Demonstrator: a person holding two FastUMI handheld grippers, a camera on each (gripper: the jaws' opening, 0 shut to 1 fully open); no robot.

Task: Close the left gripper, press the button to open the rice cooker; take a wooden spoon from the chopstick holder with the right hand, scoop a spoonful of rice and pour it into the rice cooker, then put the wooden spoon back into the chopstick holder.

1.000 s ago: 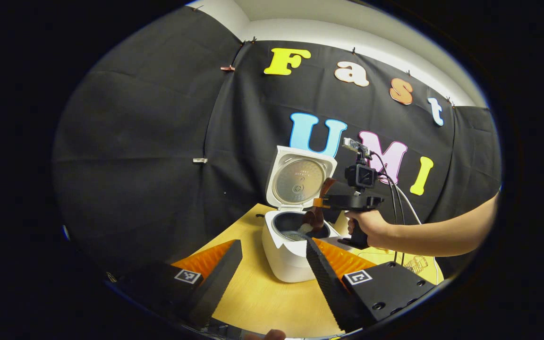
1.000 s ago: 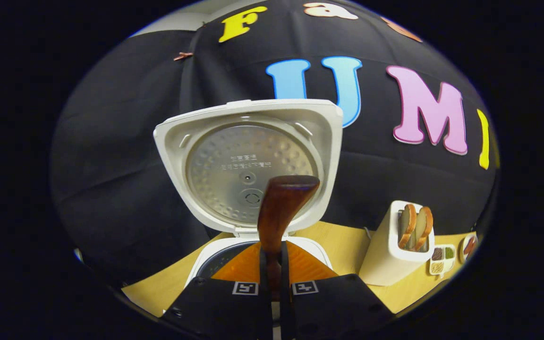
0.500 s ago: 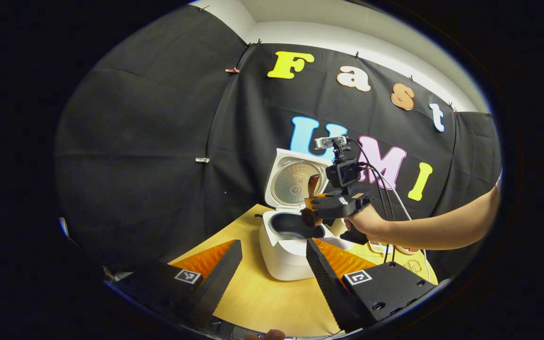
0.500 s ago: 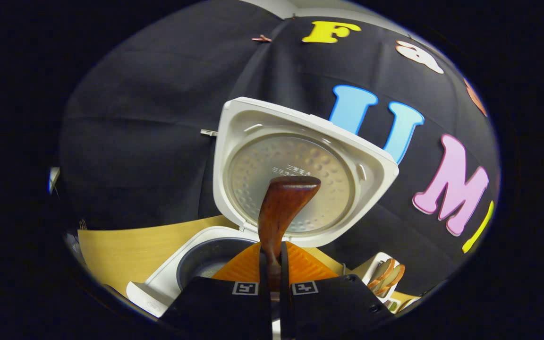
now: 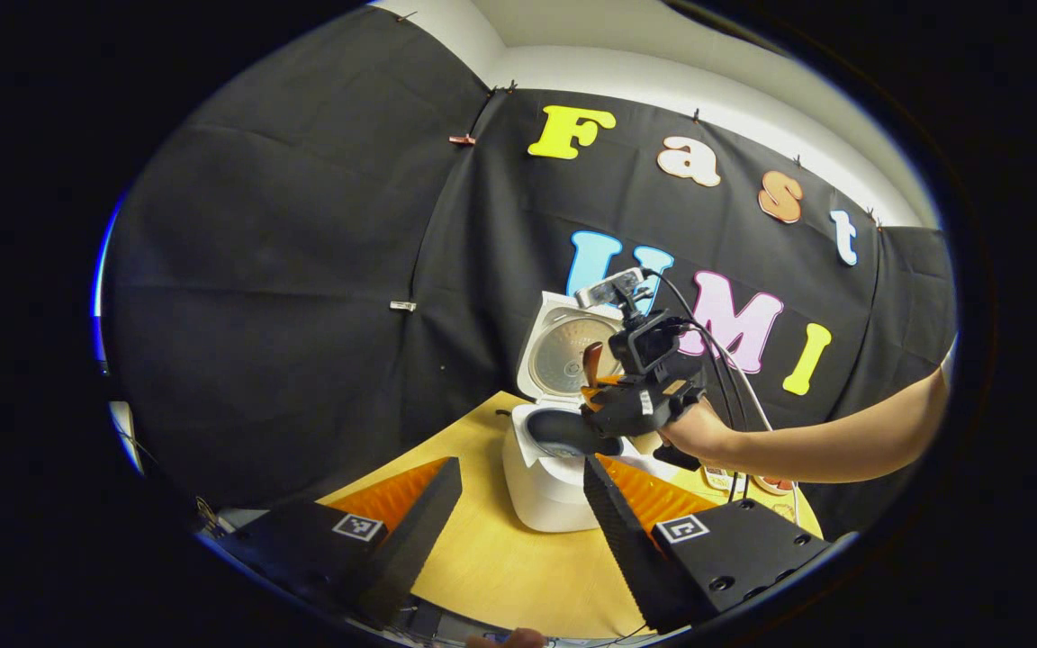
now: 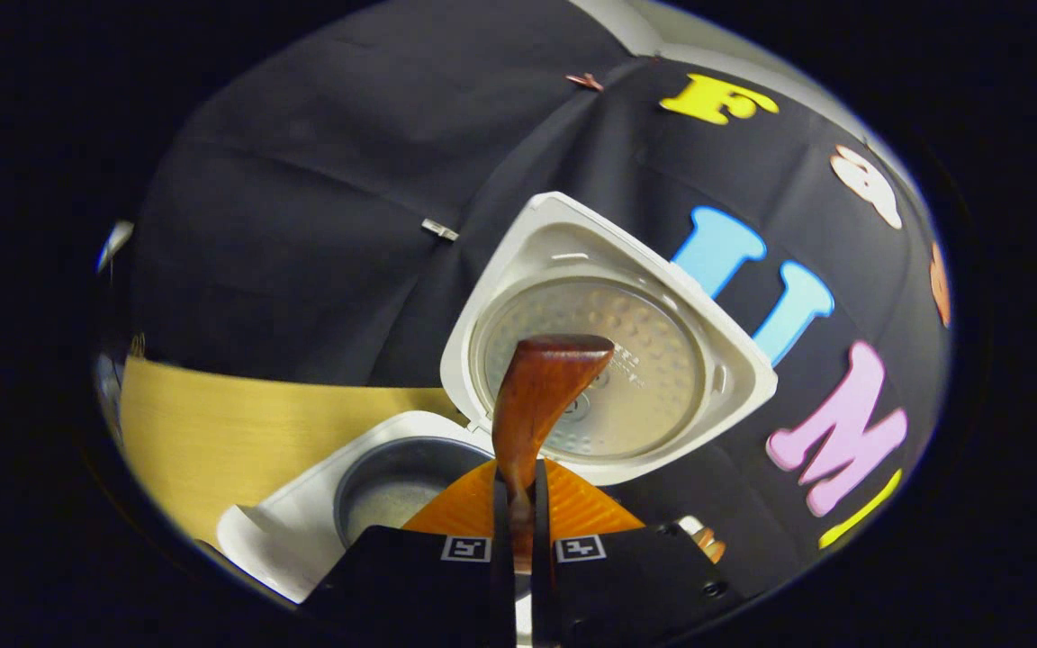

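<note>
The white rice cooker [image 5: 536,490] stands on the table with its lid [image 5: 568,346] raised; rice lies in the dark inner pot [image 6: 392,490]. My right gripper [image 6: 518,504] is shut on the handle of the brown wooden spoon [image 6: 536,396], whose end rises in front of the lid [image 6: 626,297]. In the left gripper view, a hand [image 5: 698,432] holds the right gripper [image 5: 604,400] just above the pot's right rim, rolled sideways. My left gripper [image 5: 521,468] stands open in front of the cooker, well short of it, with nothing between its fingers.
The cooker sits on a yellow wooden table [image 5: 500,558]. A forearm [image 5: 843,441] reaches in from the right, and cables [image 5: 734,360] trail from the right gripper. Behind the right gripper's fingers peeks the top of the white holder [image 6: 703,540]. Small items [image 5: 757,484] lie under the forearm.
The right gripper has lifted the spoon out of the pot and rolled sideways, so the cooker looks tilted in its view. The left gripper has drifted slightly and stays open.
</note>
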